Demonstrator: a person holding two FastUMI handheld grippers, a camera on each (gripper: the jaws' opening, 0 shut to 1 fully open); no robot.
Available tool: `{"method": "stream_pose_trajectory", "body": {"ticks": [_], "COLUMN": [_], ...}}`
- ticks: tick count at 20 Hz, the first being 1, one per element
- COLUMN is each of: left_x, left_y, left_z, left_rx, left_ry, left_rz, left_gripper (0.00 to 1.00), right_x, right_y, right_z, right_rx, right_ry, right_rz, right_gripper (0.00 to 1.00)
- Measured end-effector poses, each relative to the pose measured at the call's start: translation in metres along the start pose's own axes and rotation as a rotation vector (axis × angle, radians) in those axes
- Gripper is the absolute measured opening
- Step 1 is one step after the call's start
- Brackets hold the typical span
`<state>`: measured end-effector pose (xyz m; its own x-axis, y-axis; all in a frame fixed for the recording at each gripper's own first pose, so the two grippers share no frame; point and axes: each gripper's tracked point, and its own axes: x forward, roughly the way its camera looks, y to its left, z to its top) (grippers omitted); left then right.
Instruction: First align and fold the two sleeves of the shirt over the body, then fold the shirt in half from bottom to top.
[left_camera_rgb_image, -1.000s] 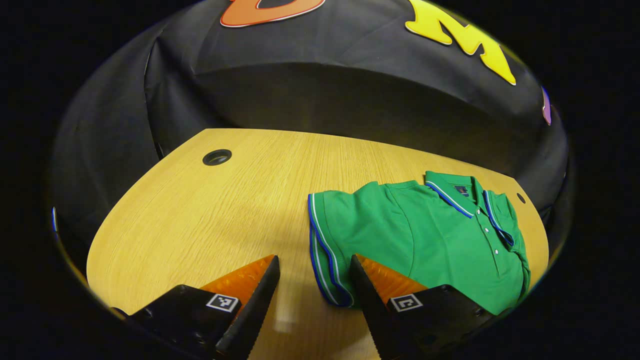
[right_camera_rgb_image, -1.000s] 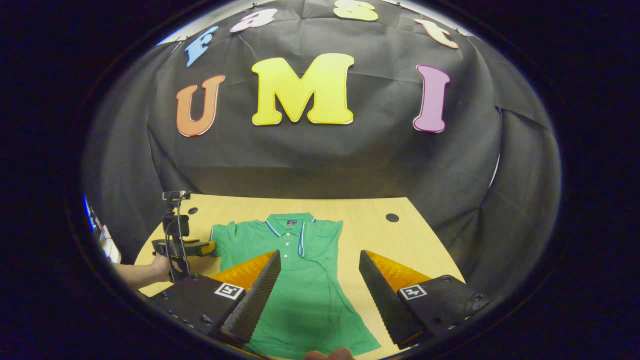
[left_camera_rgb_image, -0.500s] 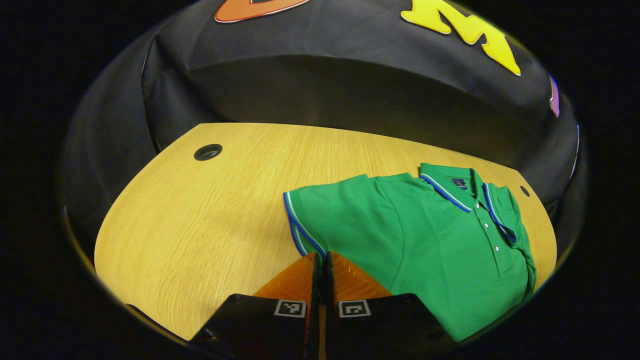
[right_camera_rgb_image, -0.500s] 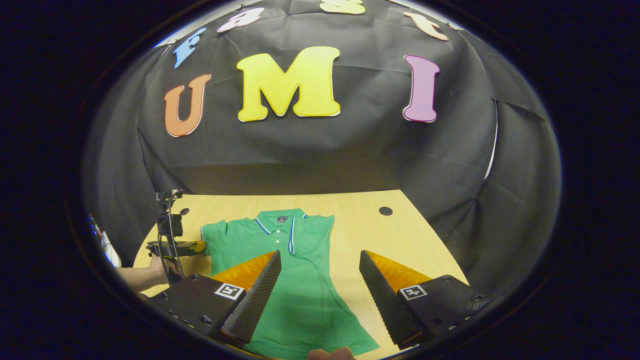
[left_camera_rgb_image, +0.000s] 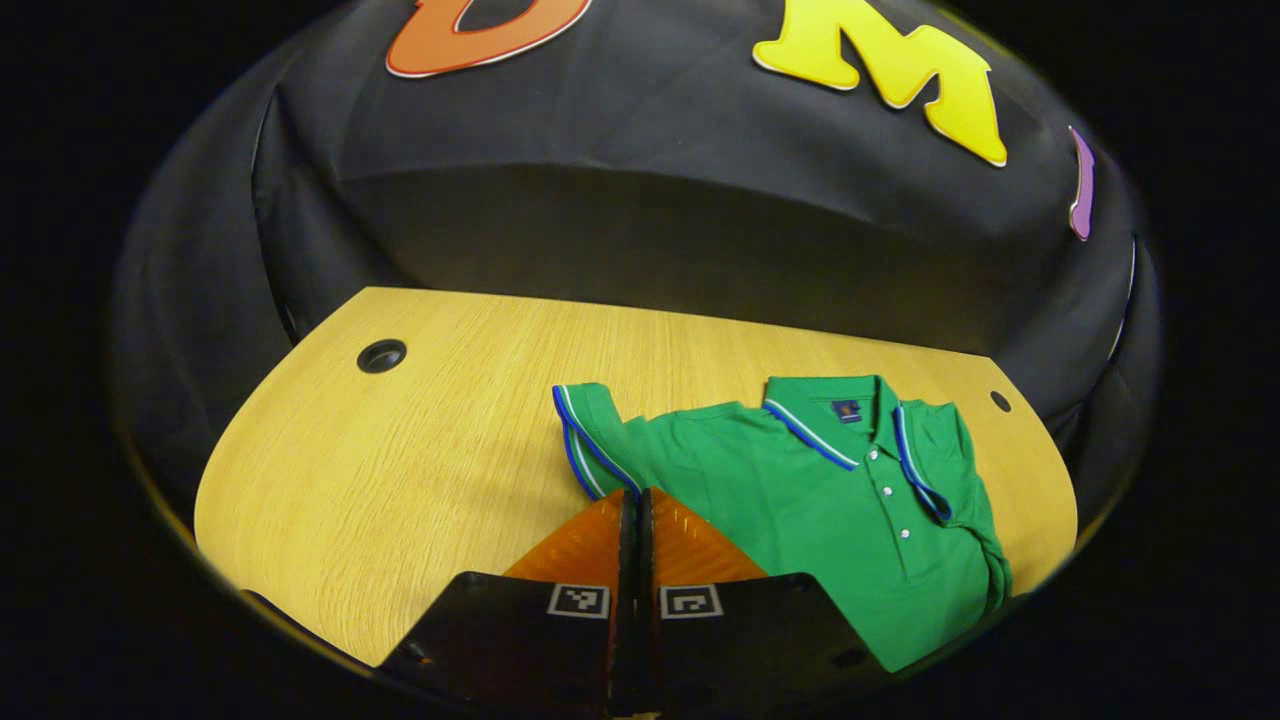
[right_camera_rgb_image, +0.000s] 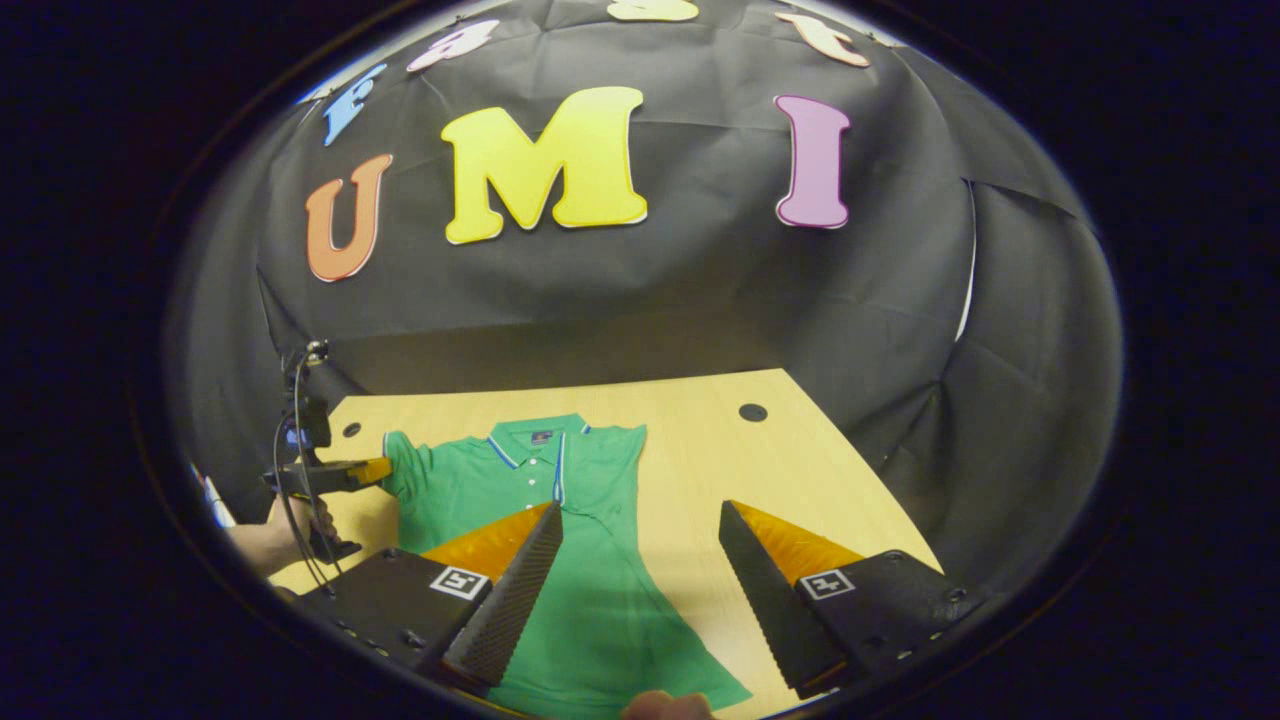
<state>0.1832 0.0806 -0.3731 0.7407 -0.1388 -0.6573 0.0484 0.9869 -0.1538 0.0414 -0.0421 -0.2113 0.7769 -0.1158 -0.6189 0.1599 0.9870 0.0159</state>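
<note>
shirt (left_camera_rgb_image: 860, 500), green polo w/ blue-white trim, lies collar-up on the wooden table (left_camera_rgb_image: 400, 470), buttons facing up. your left gripper (left_camera_rgb_image: 632, 497) has its fingers pressed together on the edge of the left sleeve (left_camera_rgb_image: 590, 440), right at the striped cuff; the sleeve's bunched and lifted a bit, cuff standing up off the table. in the right gripper view you can see that same gripper (right_camera_rgb_image: 372, 470) off to the left w/ your hand (right_camera_rgb_image: 265, 535) behind it, tip at the sleeve (right_camera_rgb_image: 400, 465). your right gripper (right_camera_rgb_image: 640, 515) is spread wide, nothing between the fingers, hovering above the shirt's (right_camera_rgb_image: 590, 580) lower body and the bare table (right_camera_rgb_image: 740, 470) beside it. shirt's right side looks folded in already, edge running straight down from the collar (right_camera_rgb_image: 530, 440). two cable holes in the table, one near each back corner (left_camera_rgb_image: 381, 355).
</note>
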Motion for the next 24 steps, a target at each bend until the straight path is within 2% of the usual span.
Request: {"method": "stream_pose_trajectory", "body": {"ticks": [7, 10, 13, 15, 17, 19, 22, 24], "left_x": [0.003, 0.015, 0.025, 0.026, 0.021, 0.014, -0.004, -0.024], "left_y": [-0.076, -0.113, -0.142, -0.158, -0.167, -0.17, -0.156, -0.148], "left_z": [0.027, 0.022, 0.012, 0.009, 0.012, 0.016, 0.023, 0.029], "left_rx": [0.075, 0.098, 0.099, 0.083, 0.077, 0.078, 0.083, 0.06], "left_ry": [-0.006, 0.01, 0.035, 0.04, 0.021, 0.001, -0.031, -0.061], "left_rz": [-0.042, -0.062, -0.077, -0.099, -0.115, -0.113, -0.055, -0.033], "left_gripper": [0.06, 0.06, 0.07, 0.12, 0.2, 0.51, 1.0, 1.0], "right_x": [-0.015, -0.026, -0.032, -0.032, -0.032, -0.03, -0.026, -0.025], "right_y": [-0.036, -0.06, -0.081, -0.091, -0.093, -0.091, -0.075, -0.059], "right_z": [0.015, 0.012, 0.005, 0.0, -0.001, -0.001, 0.003, 0.006], "right_rx": [0.0, 0.012, 0.024, 0.037, 0.049, 0.04, 0.011, -0.025], "right_ry": [-0.05, -0.056, -0.042, -0.031, -0.028, -0.027, -0.04, -0.062], "right_rz": [-0.025, -0.061, -0.09, -0.101, -0.098, -0.089, -0.037, 0.034], "right_gripper": [0.97, 0.94, 0.96, 0.97, 0.96, 0.96, 0.96, 0.96]}}
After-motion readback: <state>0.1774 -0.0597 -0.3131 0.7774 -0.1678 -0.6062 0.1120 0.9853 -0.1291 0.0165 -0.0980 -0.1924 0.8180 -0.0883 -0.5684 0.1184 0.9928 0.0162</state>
